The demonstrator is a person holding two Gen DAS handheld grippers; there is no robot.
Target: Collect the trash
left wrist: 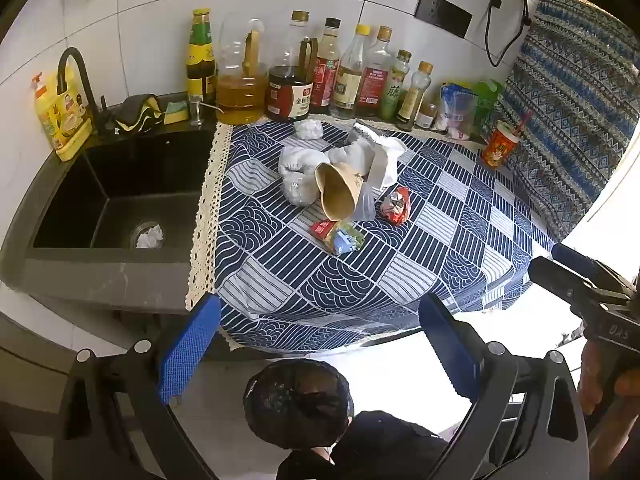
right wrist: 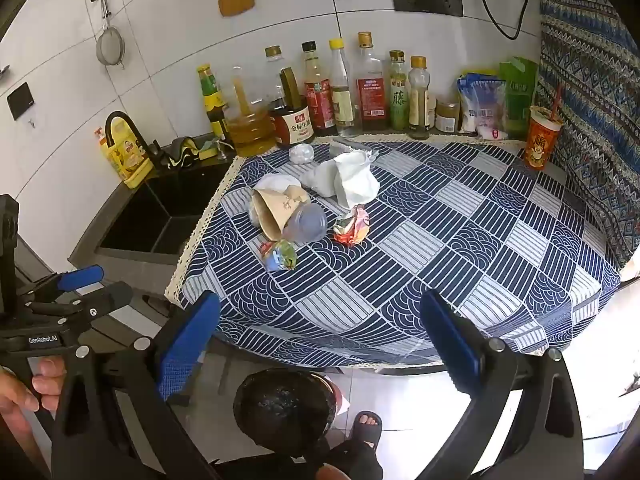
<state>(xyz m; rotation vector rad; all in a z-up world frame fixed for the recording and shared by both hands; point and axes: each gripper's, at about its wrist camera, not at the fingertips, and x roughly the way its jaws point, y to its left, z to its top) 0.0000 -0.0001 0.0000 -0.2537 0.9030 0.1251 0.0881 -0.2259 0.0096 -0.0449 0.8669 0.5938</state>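
Sink [left wrist: 120, 184] at left, what looks like a tissue wad [left wrist: 150, 237] on its drain. Trash pile mid-tablecloth [left wrist: 360, 272]: tipped paper cup [left wrist: 336, 194], crumpled wrappers [left wrist: 396, 205]. Left gripper [left wrist: 320, 354] and right gripper [right wrist: 320, 354] both spread wide, empty, above the near edge.

Home kitchen, seemingly: sink [left wrist: 120, 196], faucet [left wrist: 74, 68], condiment bottles [left wrist: 328, 72].

Tipped brown paper cup [left wrist: 338, 192] among crumpled white tissues [left wrist: 304, 160], beside two crushed wrappers [left wrist: 396, 205], mid-cloth; dark-lined bin [left wrist: 298, 404] below.
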